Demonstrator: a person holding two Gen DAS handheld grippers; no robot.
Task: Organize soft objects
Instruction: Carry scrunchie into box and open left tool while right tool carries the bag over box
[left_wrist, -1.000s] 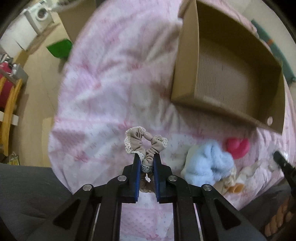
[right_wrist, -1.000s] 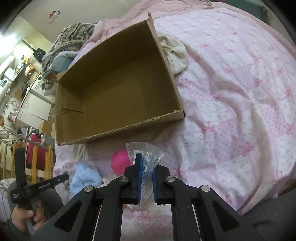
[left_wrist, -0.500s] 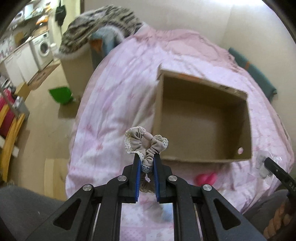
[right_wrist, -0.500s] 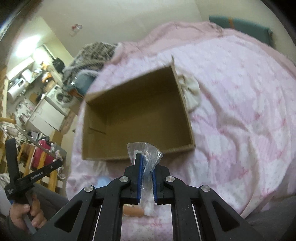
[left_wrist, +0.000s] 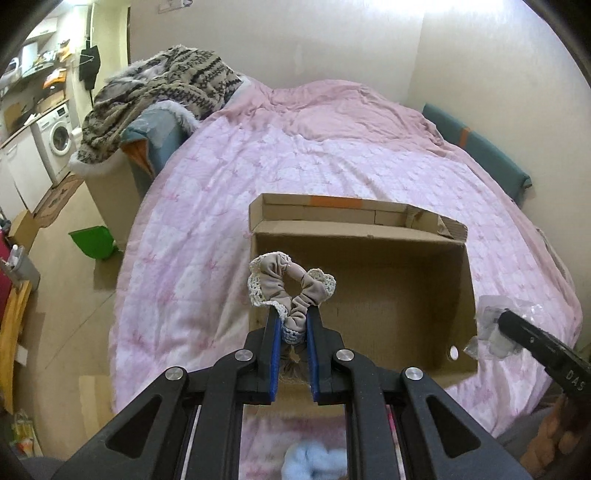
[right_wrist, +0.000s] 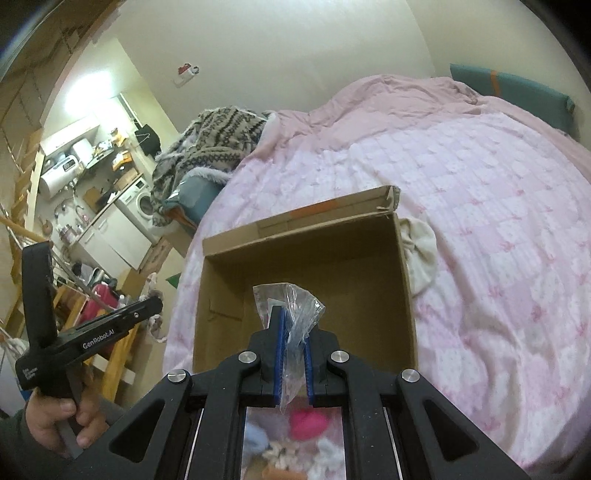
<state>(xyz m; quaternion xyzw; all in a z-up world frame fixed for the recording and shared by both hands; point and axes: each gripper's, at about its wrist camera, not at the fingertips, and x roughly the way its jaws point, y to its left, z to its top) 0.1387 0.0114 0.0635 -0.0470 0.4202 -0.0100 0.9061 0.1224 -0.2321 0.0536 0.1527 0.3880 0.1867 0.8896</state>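
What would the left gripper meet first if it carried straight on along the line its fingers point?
Probably the inside of the open cardboard box. The left gripper, shut on a beige lace-trimmed scrunchie, aims over the near wall; depth is unclear.

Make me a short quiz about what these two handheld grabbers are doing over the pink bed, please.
1. True or false: the open brown cardboard box on the pink patterned quilt has nothing visible inside.
2. What does the left gripper hold?
A. a beige lace-trimmed fabric scrunchie
B. a red sock
C. a metal spoon
3. Fill in: the right gripper has its jaws shut on a crinkled clear ____ bag.

Key: 1 true; 2 A; 3 plastic.
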